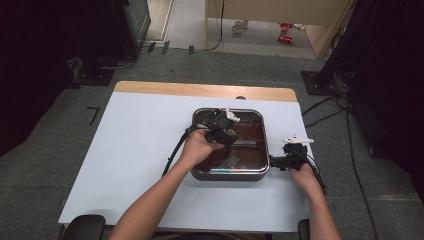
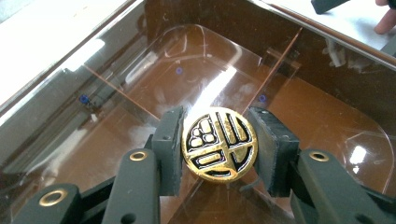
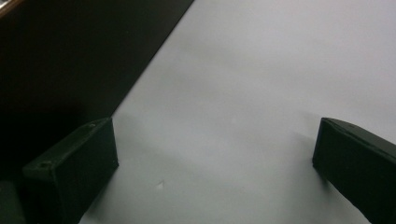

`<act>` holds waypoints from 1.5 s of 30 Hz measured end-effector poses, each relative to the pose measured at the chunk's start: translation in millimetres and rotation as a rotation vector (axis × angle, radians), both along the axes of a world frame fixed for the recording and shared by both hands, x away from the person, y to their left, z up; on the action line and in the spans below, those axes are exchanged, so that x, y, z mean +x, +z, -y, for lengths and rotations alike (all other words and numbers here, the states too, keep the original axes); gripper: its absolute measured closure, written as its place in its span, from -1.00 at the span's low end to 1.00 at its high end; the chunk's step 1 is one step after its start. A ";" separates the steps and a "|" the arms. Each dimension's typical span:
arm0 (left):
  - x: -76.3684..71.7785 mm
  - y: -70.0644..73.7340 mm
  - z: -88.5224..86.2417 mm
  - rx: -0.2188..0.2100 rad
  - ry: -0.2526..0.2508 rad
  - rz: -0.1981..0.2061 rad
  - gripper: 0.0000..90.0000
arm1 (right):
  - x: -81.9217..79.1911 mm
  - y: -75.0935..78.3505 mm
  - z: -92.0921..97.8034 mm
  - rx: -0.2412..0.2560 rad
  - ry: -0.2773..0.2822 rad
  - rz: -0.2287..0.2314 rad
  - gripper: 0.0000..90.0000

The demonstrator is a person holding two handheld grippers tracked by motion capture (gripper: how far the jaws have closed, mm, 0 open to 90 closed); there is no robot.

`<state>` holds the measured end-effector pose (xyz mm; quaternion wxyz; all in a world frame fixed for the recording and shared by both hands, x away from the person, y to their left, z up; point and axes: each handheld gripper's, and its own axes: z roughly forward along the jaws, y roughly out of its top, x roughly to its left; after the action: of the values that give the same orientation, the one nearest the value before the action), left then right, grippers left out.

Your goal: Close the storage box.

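Left tongs (image 2: 218,144): closed on the round gold-and-black knob (image 2: 219,145), one black pad on each side of its rim, both touching it.
Knob: sits between the jaw tips, its flat patterned face turned up toward the left gripper view's camera; being round, it has no long axis of its own, and the stem under it is hidden.
Knob pattern: a gold cross splits the face into four parts, and the gold bars run at a slant to the line between the jaws.
Glass lid (image 2: 289,116): directly under and beyond the left tongs; clear, brown-looking, with rounded corners, and the knob stands at its middle. I cannot tell if the lid is lifted or resting.
Pan (image 1: 262,131): square, with a metal rim and a dark inside, lying around and below the left tongs; in the high view its sides run square with the table edges.
Left hand (image 1: 197,147): just behind the left tongs (image 1: 223,131), reaching over the near-left part of the pan.
Right tongs (image 3: 210,158): jaws spread wide, gripping nothing, tips low over the table.
Pan wall from the right tongs: a dark band just beside the left jaw, running ahead of it.
Right tongs (image 1: 281,162) in the high view: just outside the pan's right wall, pointing toward it.
Table (image 1: 140,150): pale sheet ahead of and between the right jaws.
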<state>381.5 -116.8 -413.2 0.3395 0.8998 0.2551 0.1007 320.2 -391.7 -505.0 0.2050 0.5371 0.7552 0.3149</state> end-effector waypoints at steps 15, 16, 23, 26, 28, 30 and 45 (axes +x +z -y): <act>-1.9 15.8 -19.4 -0.032 -0.035 0.012 -0.10 | -0.1 0.0 0.0 -0.001 0.000 0.001 -1.00; -2.4 16.8 -21.5 -0.030 -0.039 0.015 -0.13 | -0.1 0.0 0.0 -0.001 0.000 0.001 -1.00; -4.2 23.0 -43.7 -0.117 -0.048 -0.017 -0.30 | -0.1 0.0 0.0 -0.001 0.000 0.001 -1.00; -5.2 25.9 -56.2 -0.133 -0.034 -0.002 -0.34 | -0.1 0.0 0.0 0.000 0.000 0.001 -1.00; -6.5 27.7 -67.3 -0.157 -0.023 0.003 -0.36 | -0.1 0.0 0.0 0.000 0.000 0.001 -1.00; -6.8 28.3 -72.4 -0.169 -0.019 0.003 -0.38 | -0.1 0.0 0.0 0.000 0.000 0.001 -1.00; -20.7 25.1 -128.9 -0.162 0.020 0.042 -0.42 | -0.1 0.0 0.0 -0.001 0.000 0.000 -1.00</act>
<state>360.7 12.1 -388.1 0.4154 0.8645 0.2640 0.1018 320.1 -391.8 -504.9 0.2054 0.5369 0.7554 0.3145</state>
